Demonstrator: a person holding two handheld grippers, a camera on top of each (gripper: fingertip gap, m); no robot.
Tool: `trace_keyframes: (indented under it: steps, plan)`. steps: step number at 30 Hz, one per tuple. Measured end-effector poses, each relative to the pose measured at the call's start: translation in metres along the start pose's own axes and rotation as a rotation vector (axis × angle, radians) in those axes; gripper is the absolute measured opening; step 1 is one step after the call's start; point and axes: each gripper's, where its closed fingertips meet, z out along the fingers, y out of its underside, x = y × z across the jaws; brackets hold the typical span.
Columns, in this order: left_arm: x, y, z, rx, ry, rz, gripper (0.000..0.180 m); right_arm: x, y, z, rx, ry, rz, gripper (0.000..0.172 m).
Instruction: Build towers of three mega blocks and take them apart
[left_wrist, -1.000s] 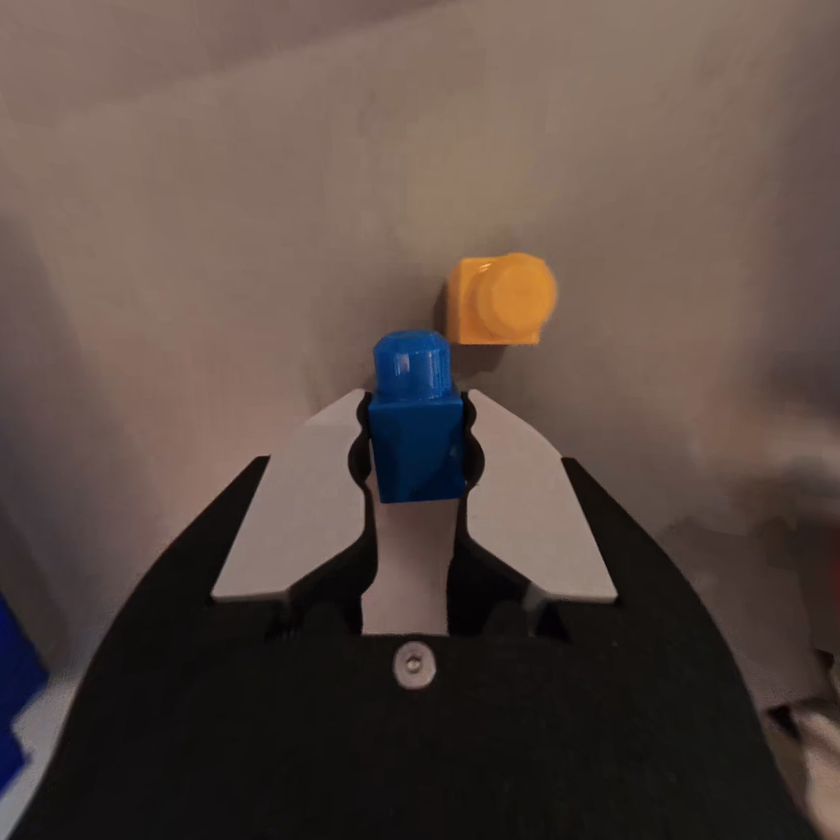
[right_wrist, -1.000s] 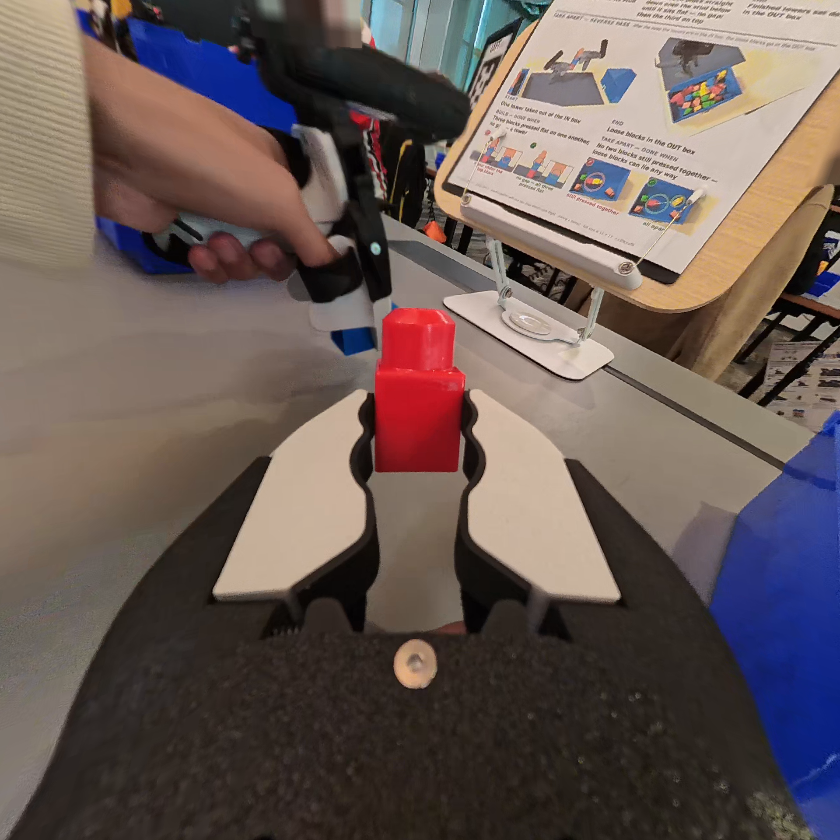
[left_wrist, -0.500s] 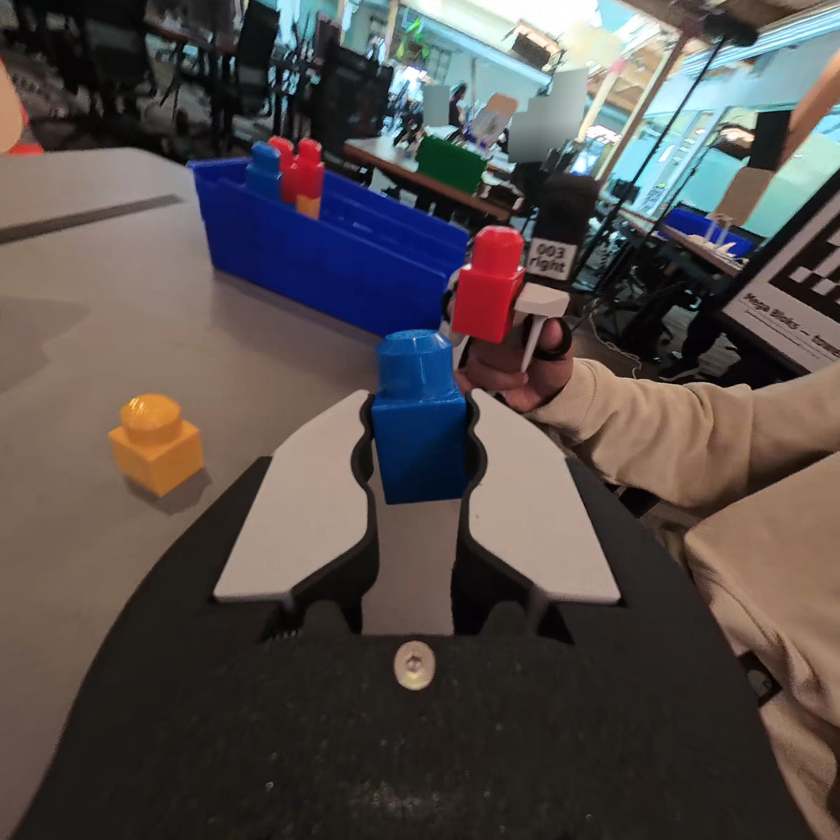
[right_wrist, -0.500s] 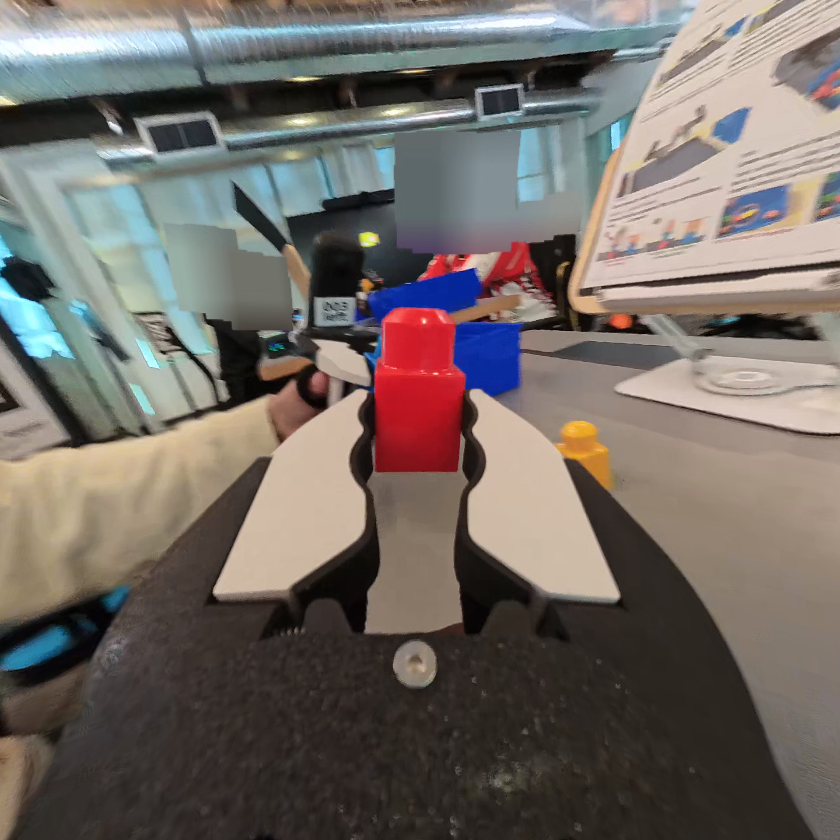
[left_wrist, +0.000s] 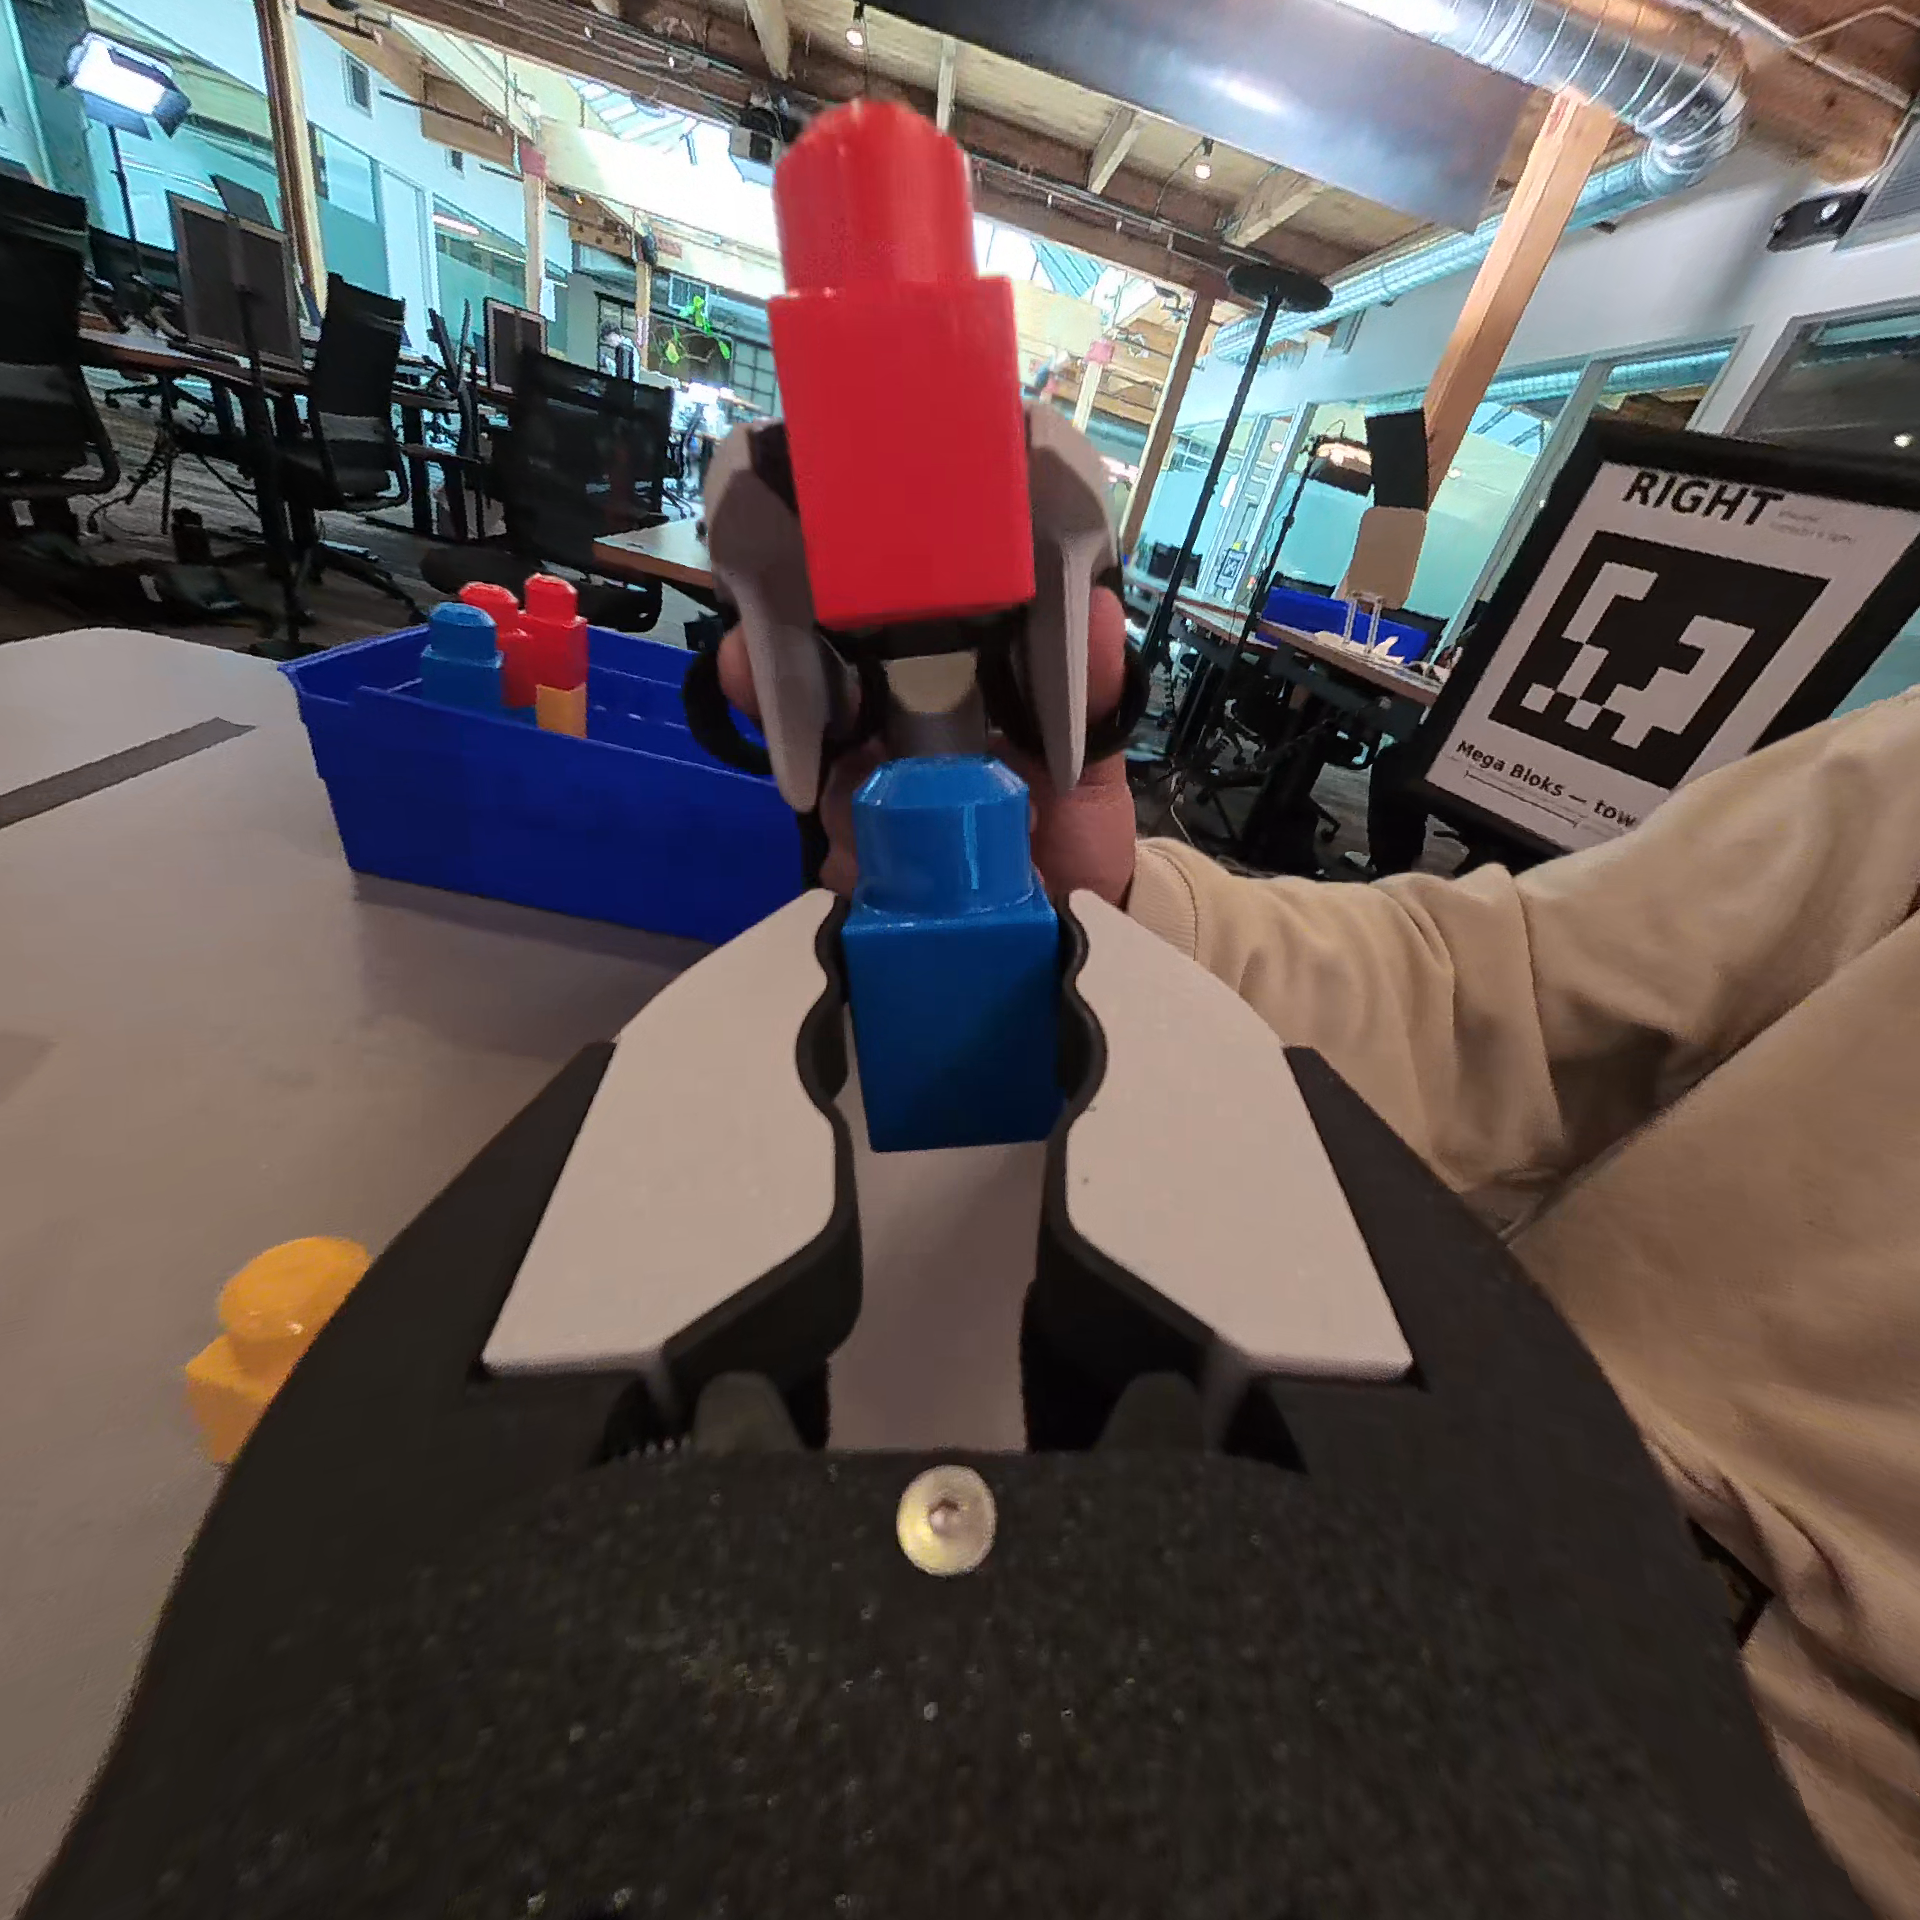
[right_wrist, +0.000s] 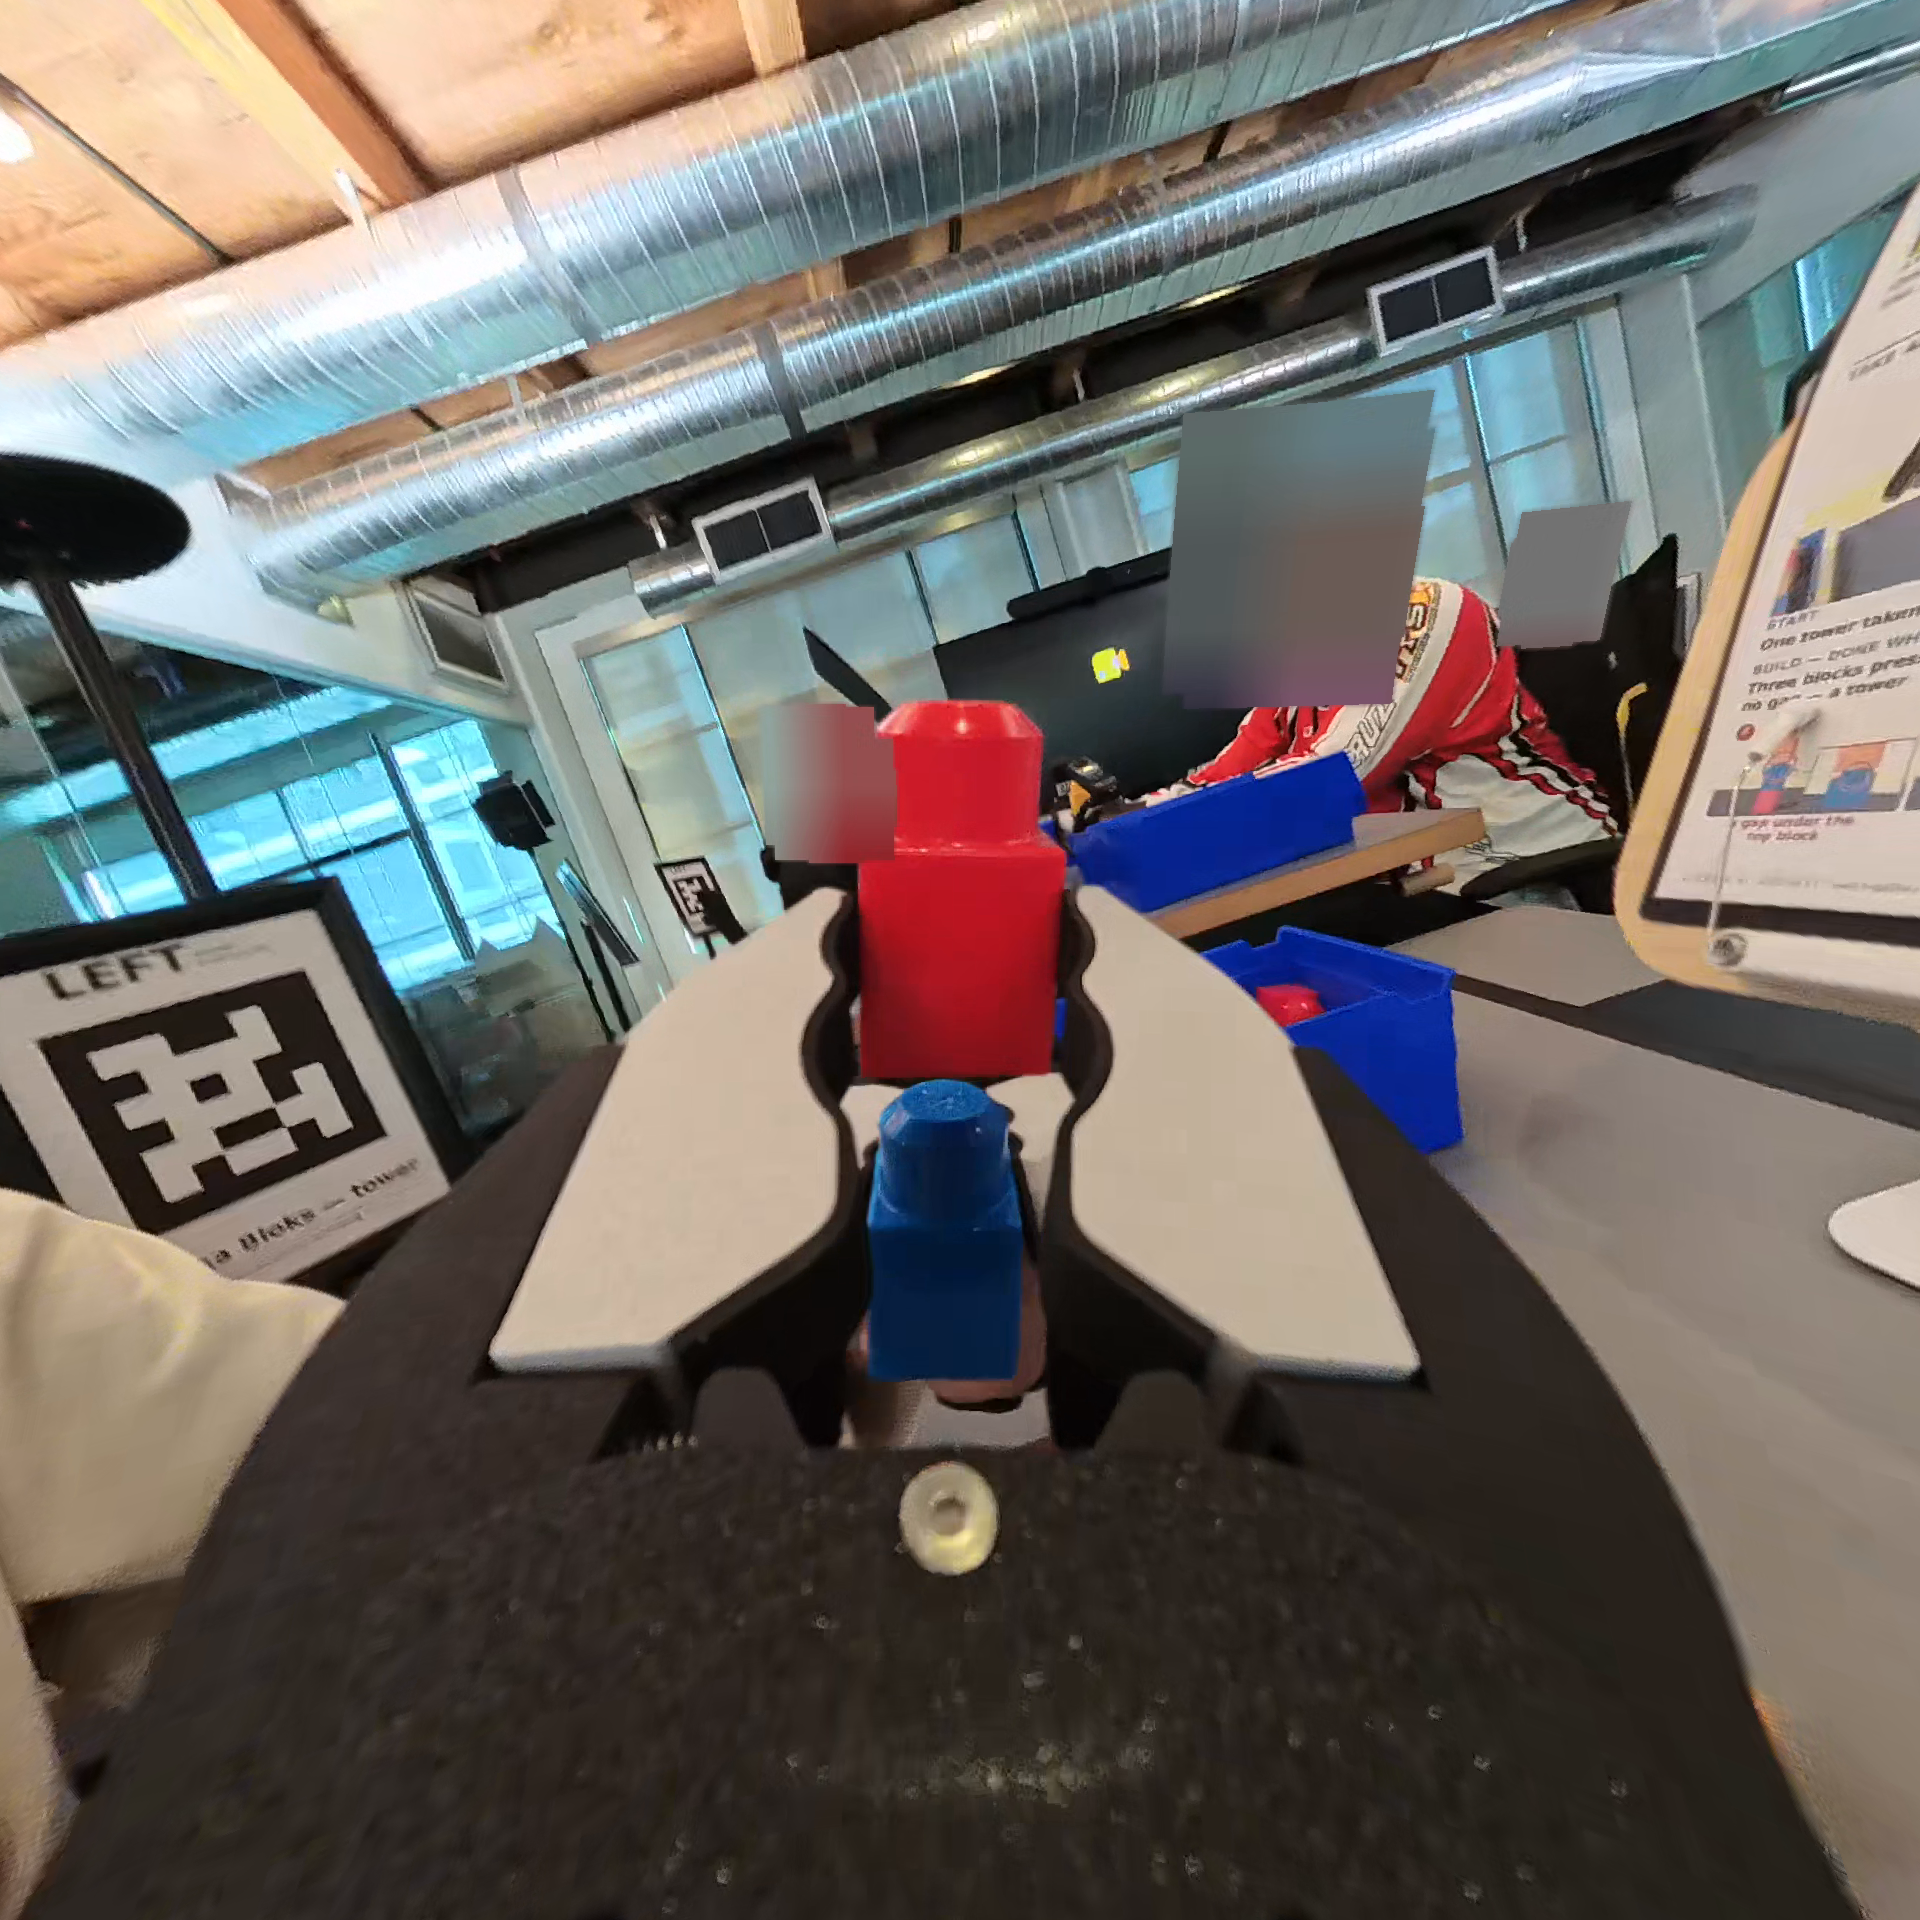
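Grey tabletop (left_wrist: 156, 987), open office behind. Build step, first join: left gripper (left_wrist: 951, 997) jaws clamp the blue block (left_wrist: 951, 1029) by its sides, stud up; right gripper (right_wrist: 961, 966) jaws clamp the red block (right_wrist: 961, 935), held directly above the blue stud, not seated as far as I can tell. Next move calls for lining the red base over the stud and pressing straight down. Yellow block (left_wrist: 260, 1351) waits loose on the tabletop at left; farther back, blue bin (left_wrist: 540, 810) holds finished towers.
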Motion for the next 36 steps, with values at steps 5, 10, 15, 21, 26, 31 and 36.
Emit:
trace_keyframes:
  steps: [5,10,15,21,26,31,36]
  plan:
    - [-0.013,-0.001,-0.009,0.044,-0.013,-0.029,0.036,0.011,0.015,0.014,-0.056,-0.003,0.009,0.036]
    - [-0.018,-0.002,-0.015,0.042,-0.033,-0.017,0.036,0.02,0.028,0.02,-0.085,0.023,0.016,0.036]
    - [-0.021,0.001,-0.016,0.032,-0.051,-0.018,0.036,0.021,0.039,0.023,-0.1,0.016,0.035,0.036]
    - [-0.024,0.0,-0.02,0.036,-0.064,-0.014,0.036,0.022,0.048,0.022,-0.128,0.015,0.037,0.037]
    - [-0.025,0.003,-0.02,0.026,-0.069,-0.019,0.036,0.024,0.052,0.019,-0.137,0.02,0.047,0.036]
    - [-0.027,0.007,-0.019,0.024,-0.066,-0.032,0.035,0.026,0.056,0.014,-0.131,0.02,0.047,0.037]
    - [-0.025,0.001,-0.019,0.09,-0.019,-0.084,0.035,0.024,0.055,0.014,-0.081,0.0,0.049,0.036]
